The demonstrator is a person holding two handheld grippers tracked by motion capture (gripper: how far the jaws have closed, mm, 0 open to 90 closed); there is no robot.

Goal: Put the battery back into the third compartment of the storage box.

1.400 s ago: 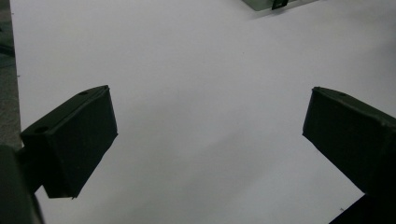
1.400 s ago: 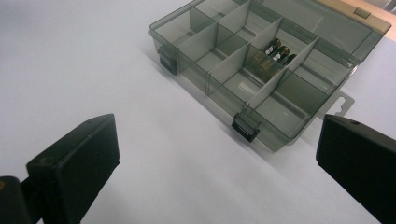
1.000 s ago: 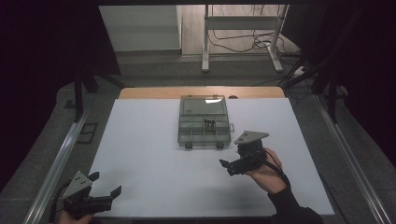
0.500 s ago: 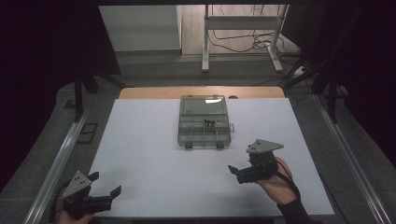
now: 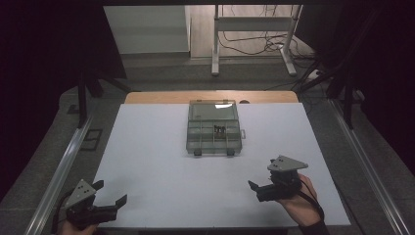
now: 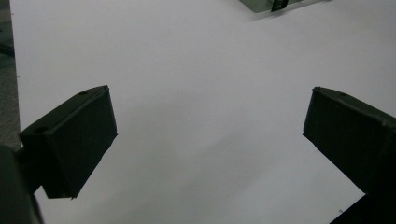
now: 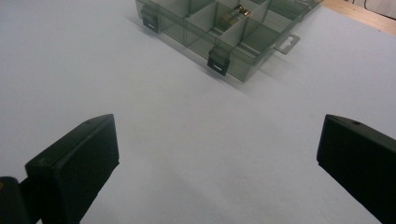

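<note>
The right gripper (image 5: 266,188) has its fingers (image 7: 74,168) spread wide with nothing between them, and below them in the right gripper view there is only bare white tabletop (image 7: 187,154). Over the last second this gripper has drawn back from a spot just beside the compartment box (image 5: 214,127) toward the person's near right edge, so it now sits well apart from the box. I judge this as a retreat after contact with the box, with no grasp in hand at this moment. The left gripper (image 5: 105,204) has stayed at the near left corner, fingers (image 6: 70,140) likewise released and empty over plain tabletop, with just a corner of the box at the top of its view. The box lies in the far middle of the tabletop, ahead of both grippers and between their lines of reach. It is a smoke-grey divided case with two dark latches (image 7: 217,61) on its near side, and small metal parts (image 7: 236,13) rest in one middle compartment. Whether its lid is shut I cannot tell for certain.
</note>
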